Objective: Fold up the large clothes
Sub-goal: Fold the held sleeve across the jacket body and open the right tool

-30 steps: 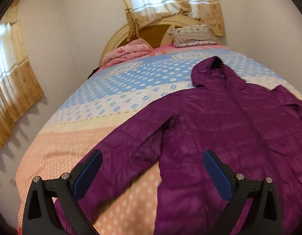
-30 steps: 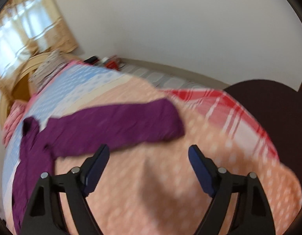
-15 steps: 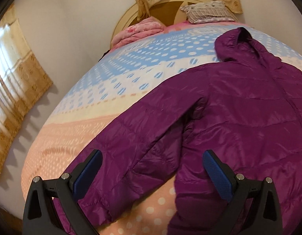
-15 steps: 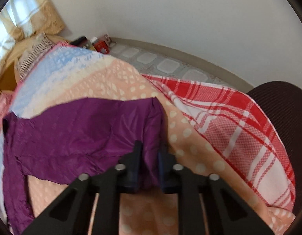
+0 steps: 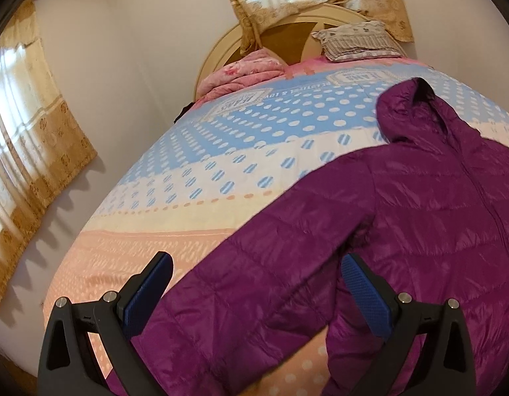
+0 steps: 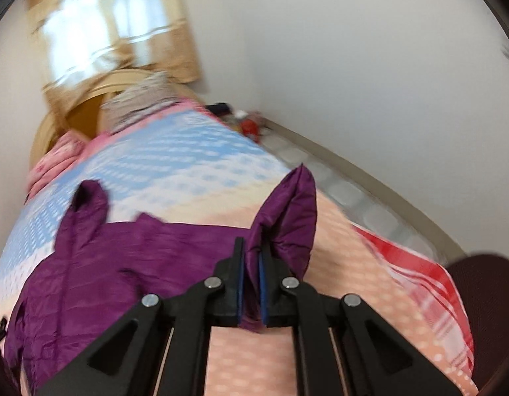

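left wrist view is showing, at its left edge, gold-patterned curtains [image 5: 33, 151] hanging by a pale wall, then the bedspread [image 5: 195, 171] stretching away in peach, cream and blue bands dotted with spots. low in the middle, the left gripper [image 5: 256, 292] is hovering with its blue-padded jaws standing wide apart and gripping nothing; the near sleeve [image 5: 254, 280] of the purple puffer jacket [image 5: 436, 217] is lying between and beyond them, likely so that sleeve can be taken next. the jacket is lying spread flat on the bed, front up, its zip running down the middle and its hood [image 5: 416, 112] pointing toward the rounded wooden headboard [image 5: 287, 36]. its shell is looking thin, glossy and quilted in horizontal channels, so it is probably slippery and springy under a fold. a pink quilt [image 5: 244, 72] and a grey pillow [image 5: 356, 39] are sitting by the headboard.

right wrist view, blurred, is showing the jacket's body [image 6: 122, 264] at left, then the right gripper [image 6: 249, 264] in the centre with its jaws pinched nearly together on the cuff end of the other sleeve [image 6: 287, 217]. that cuff is standing up in a puffy peak above the bedspread [image 6: 347, 264], seemingly being held clear so it can be carried across the jacket's body. a red plaid cloth [image 6: 429, 280] is lying at the far right.
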`<state>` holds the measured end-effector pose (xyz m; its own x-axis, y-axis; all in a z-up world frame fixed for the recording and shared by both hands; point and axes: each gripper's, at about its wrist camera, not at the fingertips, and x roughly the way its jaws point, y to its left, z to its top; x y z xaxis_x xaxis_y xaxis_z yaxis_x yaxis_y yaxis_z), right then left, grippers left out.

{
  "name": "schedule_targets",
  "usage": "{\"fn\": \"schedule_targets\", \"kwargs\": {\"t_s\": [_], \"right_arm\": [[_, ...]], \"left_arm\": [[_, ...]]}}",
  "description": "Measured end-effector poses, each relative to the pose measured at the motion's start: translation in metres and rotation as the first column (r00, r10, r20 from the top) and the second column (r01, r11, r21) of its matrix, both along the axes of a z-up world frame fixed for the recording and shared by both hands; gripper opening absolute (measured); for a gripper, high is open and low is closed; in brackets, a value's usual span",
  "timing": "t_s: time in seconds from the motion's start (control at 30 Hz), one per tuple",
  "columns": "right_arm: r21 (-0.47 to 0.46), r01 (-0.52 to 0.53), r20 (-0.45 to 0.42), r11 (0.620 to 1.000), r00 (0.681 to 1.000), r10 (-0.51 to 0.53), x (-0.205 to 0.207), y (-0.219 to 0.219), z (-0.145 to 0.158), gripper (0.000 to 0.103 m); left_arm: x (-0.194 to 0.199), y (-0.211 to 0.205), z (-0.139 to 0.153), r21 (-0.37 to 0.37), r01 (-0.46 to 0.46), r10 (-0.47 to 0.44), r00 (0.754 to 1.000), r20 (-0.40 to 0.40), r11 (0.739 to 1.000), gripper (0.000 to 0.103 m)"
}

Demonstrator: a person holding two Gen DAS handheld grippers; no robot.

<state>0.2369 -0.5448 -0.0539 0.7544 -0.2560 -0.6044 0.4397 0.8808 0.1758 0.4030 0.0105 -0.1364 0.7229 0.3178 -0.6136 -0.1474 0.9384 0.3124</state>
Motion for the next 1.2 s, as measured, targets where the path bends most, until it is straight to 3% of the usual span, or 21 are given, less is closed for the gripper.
{"fn": "schedule_targets", "kwargs": {"t_s": [0.17,0.37,0.6,0.77,0.8,0.87,0.9,0.93,1.07,1.2], "right_arm": [[-0.049,-0.154,0.002,0.987,0.988,0.154,0.045,0.075,0.003,0.009],[-0.067,-0.296,-0.028,0.953,0.955,0.295,0.095,0.153,-0.028,0.008],[-0.045,-0.429,-0.059,0.902,0.903,0.426,0.126,0.238,-0.067,0.007],[-0.041,-0.513,-0.086,0.857,0.857,0.509,0.125,0.275,-0.087,0.007],[-0.047,-0.516,-0.072,0.855,0.856,0.512,0.120,0.274,-0.087,0.010],[-0.085,-0.483,-0.054,0.871,0.876,0.480,0.107,0.264,-0.083,0.051],[-0.125,-0.433,-0.035,0.893,0.901,0.432,0.097,0.252,-0.080,0.090],[-0.157,-0.391,-0.018,0.907,0.919,0.394,0.091,0.245,-0.077,0.100],[-0.147,-0.312,-0.013,0.938,0.949,0.314,0.065,0.190,-0.076,0.098],[-0.266,-0.164,-0.043,0.950,0.986,0.159,0.031,0.134,-0.083,0.098]], "left_arm": [[0.010,0.011,-0.002,-0.048,-0.034,0.034,0.999,-0.005,0.998,0.102],[0.006,0.010,-0.012,-0.081,-0.014,0.012,1.000,-0.019,0.997,0.102],[0.001,0.007,-0.015,-0.068,-0.002,0.001,1.000,-0.019,0.998,0.102],[-0.002,0.000,-0.012,-0.084,0.009,-0.011,1.000,-0.028,0.996,0.102],[-0.004,-0.006,-0.009,-0.090,0.022,-0.025,0.999,-0.027,0.996,0.102],[-0.005,-0.018,-0.003,-0.099,0.054,-0.055,0.998,-0.015,0.994,0.102],[-0.004,-0.026,0.000,-0.105,0.061,-0.063,0.998,-0.009,0.993,0.102],[-0.002,-0.033,0.002,-0.116,0.068,-0.070,0.998,-0.008,0.991,0.102],[0.002,-0.086,0.008,-0.166,0.142,-0.148,0.989,-0.025,0.976,0.102],[-0.005,-0.159,0.013,-0.164,0.256,-0.262,0.965,-0.015,0.953,0.102]]}}
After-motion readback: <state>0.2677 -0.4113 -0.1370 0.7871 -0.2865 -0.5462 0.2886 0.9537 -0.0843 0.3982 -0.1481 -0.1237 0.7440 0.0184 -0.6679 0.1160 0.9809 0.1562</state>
